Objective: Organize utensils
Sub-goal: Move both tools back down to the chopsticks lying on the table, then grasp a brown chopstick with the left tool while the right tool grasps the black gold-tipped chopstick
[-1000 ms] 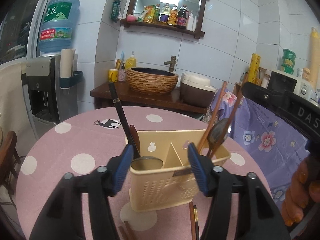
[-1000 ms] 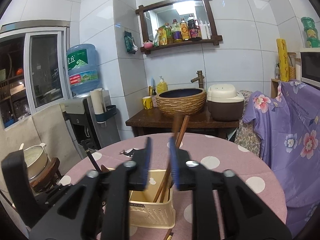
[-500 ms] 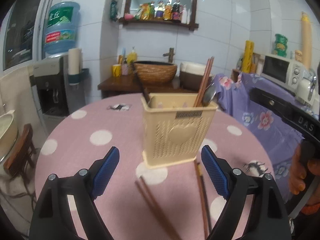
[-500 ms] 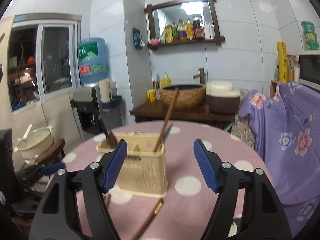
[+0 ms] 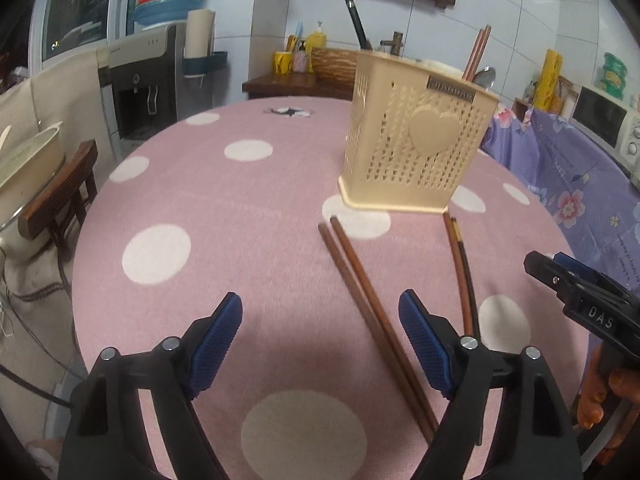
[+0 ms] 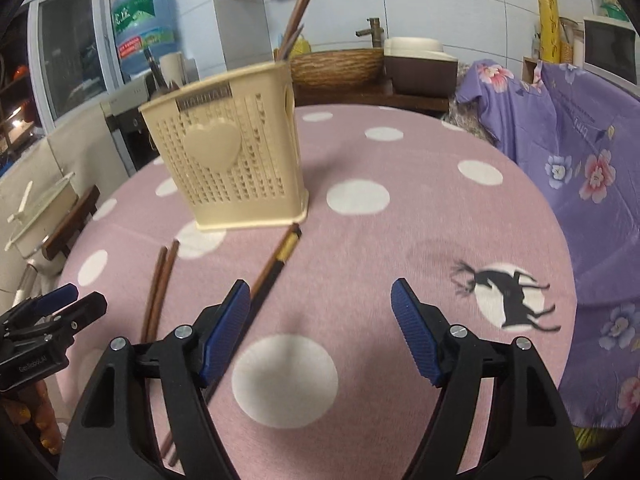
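Hovering low over the pink spotted bench [image 5: 224, 208], the left gripper [image 5: 320, 334] is standing with its jaws wide apart and nothing between them. Just to its right, a pair of brown chopsticks [image 5: 360, 280] is lying side by side on the cloth, running from near the holder's foot back toward that gripper's right finger. Further right, a second pair of darker chopsticks [image 5: 460, 268] is lying almost parallel, its far tips touching or nearly touching the base of the cream utensil holder [image 5: 416, 140]. That holder is standing upright on the bench with chopsticks and a spoon already poking out of its top.

Seen from the right wrist, the same holder [image 6: 232, 160] is sitting ahead and to the left, the dark pair with its yellow band [image 6: 276, 264] is running down under the left finger of the right gripper [image 6: 320, 332], and the brown pair [image 6: 160, 284] is lying further left. The right gripper is also gaping, holding nothing.

These sticks are probably light, stiff and slim, and I am judging them smooth enough to roll or slide apart under a careless pinch. Lying flat on soft cloth, they are offering little height to the pads, so taking a pair near its middle, across both sticks at once, is looking like the steadiest hold for tipping them upright into a compartment.
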`<state>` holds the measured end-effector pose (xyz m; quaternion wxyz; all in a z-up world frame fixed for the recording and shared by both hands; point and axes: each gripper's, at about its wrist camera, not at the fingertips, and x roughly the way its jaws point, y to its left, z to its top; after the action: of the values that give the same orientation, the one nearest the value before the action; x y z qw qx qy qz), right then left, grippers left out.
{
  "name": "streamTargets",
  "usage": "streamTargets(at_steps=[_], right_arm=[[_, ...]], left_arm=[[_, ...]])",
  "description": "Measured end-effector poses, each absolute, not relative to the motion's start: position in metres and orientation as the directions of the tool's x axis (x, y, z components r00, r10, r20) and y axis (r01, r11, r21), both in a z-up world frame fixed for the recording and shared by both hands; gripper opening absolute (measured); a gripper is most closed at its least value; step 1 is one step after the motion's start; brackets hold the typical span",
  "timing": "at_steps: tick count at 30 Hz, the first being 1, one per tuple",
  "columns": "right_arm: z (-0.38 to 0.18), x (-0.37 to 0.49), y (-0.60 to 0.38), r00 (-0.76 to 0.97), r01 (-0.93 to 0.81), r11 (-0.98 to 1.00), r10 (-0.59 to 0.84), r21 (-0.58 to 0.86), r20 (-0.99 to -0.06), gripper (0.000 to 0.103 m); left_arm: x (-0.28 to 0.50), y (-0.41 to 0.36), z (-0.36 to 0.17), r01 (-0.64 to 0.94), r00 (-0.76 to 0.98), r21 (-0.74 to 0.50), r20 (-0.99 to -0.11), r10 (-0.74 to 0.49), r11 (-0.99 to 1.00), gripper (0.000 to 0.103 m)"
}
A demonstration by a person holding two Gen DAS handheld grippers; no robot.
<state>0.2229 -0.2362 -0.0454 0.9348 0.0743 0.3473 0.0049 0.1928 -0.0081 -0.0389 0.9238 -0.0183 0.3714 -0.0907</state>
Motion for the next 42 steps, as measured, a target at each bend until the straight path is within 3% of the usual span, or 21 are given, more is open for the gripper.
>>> streamTargets(at_steps=[9, 21, 31, 42], right_arm=[[-0.062, 0.226, -0.202, 0.703, -0.024, 0.995, 0.089, 0.101, -0.705, 0.073], [-0.073, 0.234, -0.186, 0.651, -0.033, 0.999, 0.018, -0.004, -0.759, 0.073], [-0.072, 0.227, -0.222, 0.636, 0.033, 0.996, 0.041, 0.08, -0.771, 0.073], [-0.074, 0.225, -0.217, 0.643, 0.028, 0.997, 0.04, 0.076, -0.764, 0.073]], left_arm=[[0.193, -0.02, -0.053, 0.179, 0.673, -0.069, -0.719, -0.173, 0.981, 0.061], [0.193, -0.021, -0.058, 0.172, 0.659, -0.077, -0.732, -0.173, 0.982, 0.06], [0.197, -0.029, -0.061, 0.186, 0.647, -0.082, -0.74, -0.185, 0.979, 0.06], [0.197, -0.03, -0.063, 0.166, 0.645, -0.058, -0.749, -0.153, 0.984, 0.052]])
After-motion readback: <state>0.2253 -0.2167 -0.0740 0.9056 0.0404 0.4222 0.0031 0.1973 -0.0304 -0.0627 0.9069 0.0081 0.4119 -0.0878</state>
